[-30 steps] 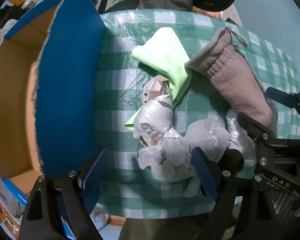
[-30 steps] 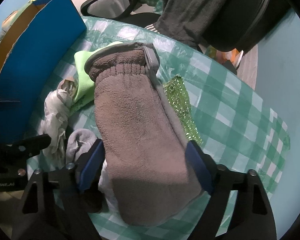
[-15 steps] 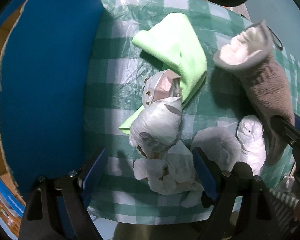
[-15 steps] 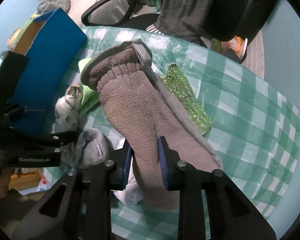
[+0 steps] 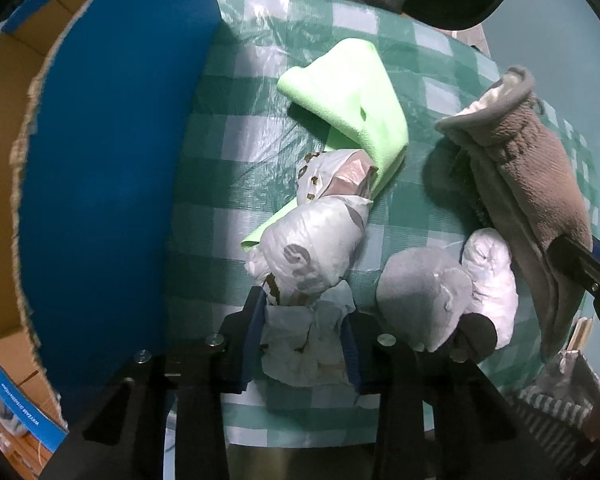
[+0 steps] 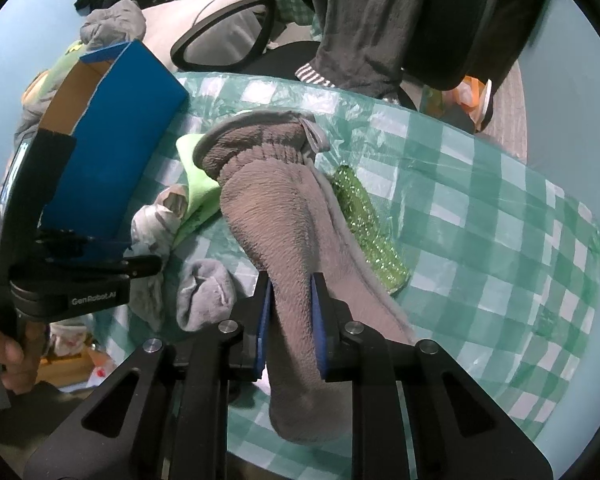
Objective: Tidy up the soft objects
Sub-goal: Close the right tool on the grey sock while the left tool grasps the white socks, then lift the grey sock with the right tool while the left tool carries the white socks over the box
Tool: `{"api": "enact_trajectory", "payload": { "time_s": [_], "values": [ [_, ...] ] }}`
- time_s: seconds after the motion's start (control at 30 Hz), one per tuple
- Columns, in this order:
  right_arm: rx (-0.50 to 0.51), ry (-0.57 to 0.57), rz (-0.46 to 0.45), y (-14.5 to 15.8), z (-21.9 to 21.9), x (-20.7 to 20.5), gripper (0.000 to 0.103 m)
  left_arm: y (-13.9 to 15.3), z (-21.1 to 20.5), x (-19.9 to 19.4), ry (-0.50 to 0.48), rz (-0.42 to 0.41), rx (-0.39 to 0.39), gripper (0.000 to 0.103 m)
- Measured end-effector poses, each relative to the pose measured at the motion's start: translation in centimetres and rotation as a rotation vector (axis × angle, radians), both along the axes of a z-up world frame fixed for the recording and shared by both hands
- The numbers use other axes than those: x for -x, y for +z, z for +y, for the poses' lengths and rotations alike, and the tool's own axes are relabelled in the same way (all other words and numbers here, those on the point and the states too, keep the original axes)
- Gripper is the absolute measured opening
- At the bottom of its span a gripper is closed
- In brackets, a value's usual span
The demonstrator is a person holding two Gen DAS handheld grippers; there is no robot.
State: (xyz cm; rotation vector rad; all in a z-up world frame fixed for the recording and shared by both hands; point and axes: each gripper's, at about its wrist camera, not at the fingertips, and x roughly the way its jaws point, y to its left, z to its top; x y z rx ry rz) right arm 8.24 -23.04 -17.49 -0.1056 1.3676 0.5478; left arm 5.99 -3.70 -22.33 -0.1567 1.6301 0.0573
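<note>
My right gripper (image 6: 289, 316) is shut on a brown fuzzy sock (image 6: 276, 216), which is lifted off the checked table; the sock also shows in the left wrist view (image 5: 540, 184). My left gripper (image 5: 305, 344) is shut on a crumpled white plastic bag (image 5: 312, 256) at the table's near edge. A light green cloth (image 5: 352, 100) lies behind the bag. A grey balled sock (image 5: 420, 292) and a white bundle (image 5: 492, 280) lie to the right of the bag. A green glittery sponge (image 6: 364, 224) lies beside the brown sock.
An open blue cardboard box (image 5: 112, 160) stands at the table's left edge, also in the right wrist view (image 6: 120, 128). An office chair (image 6: 420, 20) draped with dark clothing stands behind the table. The green checked tablecloth (image 6: 500, 220) stretches right.
My left gripper has closed on the white plastic bag. My right gripper closed on the brown sock and raised it off the table.
</note>
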Motion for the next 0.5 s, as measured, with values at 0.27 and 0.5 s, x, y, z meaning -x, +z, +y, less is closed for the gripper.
{"api": "enact_trajectory", "payload": {
  "time_s": [0.27, 0.5],
  "values": [
    [-0.026, -0.009, -0.012, 1.1, -0.3, 0.6, 0.015, 2.8, 0.1, 1.1, -0.025, -0.05, -0.012, 0.033],
    [-0.059, -0.028, -0.026, 2.7, -0.7, 1.0, 0.015, 5.9, -0.1, 1.7, -0.046, -0.107, -0.013, 0.033]
  ]
}}
